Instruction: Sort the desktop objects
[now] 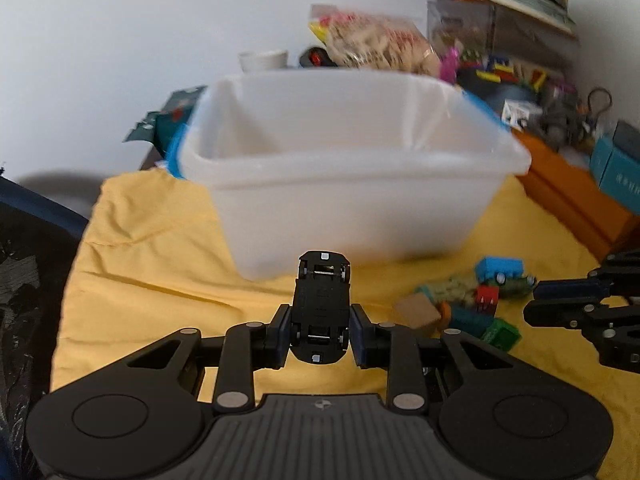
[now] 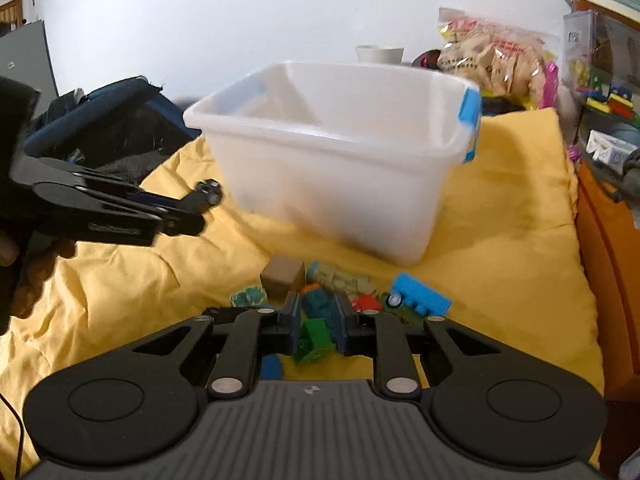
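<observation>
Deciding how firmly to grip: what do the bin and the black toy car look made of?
Bin: likely translucent frosted plastic, since light shows through its walls. Black toy car: probably matte moulded plastic, underside up, with shiny axles that look metal.

Soft, even daylight fills both views, bright on the white wall (image 1: pixel 140 40) and the yellow cloth (image 1: pixel 152 264), with no hard glare. A faint shadow lies under the white bin (image 1: pixel 360 208) toward 6 o'clock. Motion blur smears the bin's rim, the snack bag (image 1: pixel 376 44) and the toy pile (image 2: pixel 344 292). The near gripper bodies stay sharp. Fisheye bending curves the edges, and the corners at 11 and 1 o'clock go dark.
</observation>
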